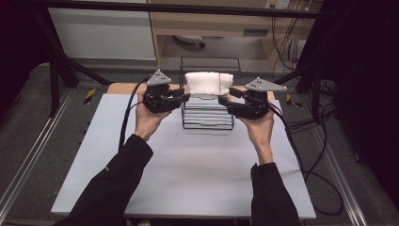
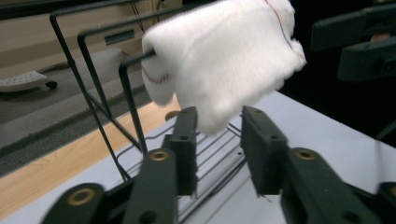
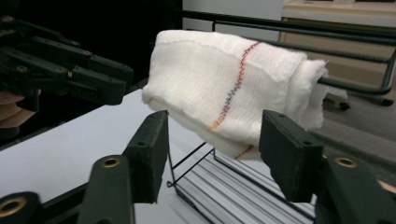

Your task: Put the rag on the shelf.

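A folded white cloth with a stitched coloured line (image 1: 208, 83) is draped over a black wire rack (image 1: 207, 120) mid-tabletop (image 1: 188, 174); left claw (image 1: 187, 97) and right claw (image 1: 222, 100) are held spread just beside its ends, pinching nothing.

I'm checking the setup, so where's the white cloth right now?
The white cloth hangs over the top bars of the black wire rack at the table's far middle in the high view, between the left gripper and right gripper.

Left gripper (image 1: 184, 98) and right gripper (image 1: 222, 100) face each other, fingers parted
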`<state>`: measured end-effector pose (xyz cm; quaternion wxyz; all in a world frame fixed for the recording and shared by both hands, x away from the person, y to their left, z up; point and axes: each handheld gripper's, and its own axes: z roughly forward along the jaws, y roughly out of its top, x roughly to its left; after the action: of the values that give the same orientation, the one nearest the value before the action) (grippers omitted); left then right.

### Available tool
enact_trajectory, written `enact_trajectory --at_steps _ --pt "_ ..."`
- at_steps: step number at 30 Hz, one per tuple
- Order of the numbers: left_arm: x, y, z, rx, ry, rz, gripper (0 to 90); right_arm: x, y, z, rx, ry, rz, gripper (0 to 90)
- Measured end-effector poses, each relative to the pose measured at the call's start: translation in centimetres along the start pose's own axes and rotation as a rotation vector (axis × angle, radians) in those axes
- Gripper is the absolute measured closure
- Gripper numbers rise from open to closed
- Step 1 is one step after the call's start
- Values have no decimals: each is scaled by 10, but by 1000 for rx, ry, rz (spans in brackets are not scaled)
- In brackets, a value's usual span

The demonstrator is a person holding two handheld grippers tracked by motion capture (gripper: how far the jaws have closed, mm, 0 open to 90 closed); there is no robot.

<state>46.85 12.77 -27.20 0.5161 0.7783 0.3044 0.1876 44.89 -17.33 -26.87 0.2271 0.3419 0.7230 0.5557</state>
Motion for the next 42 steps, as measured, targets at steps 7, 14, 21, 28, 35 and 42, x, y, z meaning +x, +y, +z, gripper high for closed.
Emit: enact_trajectory --at_steps 7,14,21,28,35,42 --pt "6 -34 -13 51 0 -5 366 -2 -17 -8 31 14 19 177" --pt "16 -69 -24 106 8 -30 191 -8 -35 -15 41 36 45 64" --pt "19 -99 -38 118 7 -52 103 -8 -57 -20 60 63 60 12" --pt "23 -128 -52 133 16 -67 82 -9 -81 -25 83 80 64 4" --pt "25 -157 -67 138 24 -77 95 -10 -108 -30 106 99 54 2" --pt "32 -185 -81 156 42 -99 102 -13 -137 -36 151 92 74 2"
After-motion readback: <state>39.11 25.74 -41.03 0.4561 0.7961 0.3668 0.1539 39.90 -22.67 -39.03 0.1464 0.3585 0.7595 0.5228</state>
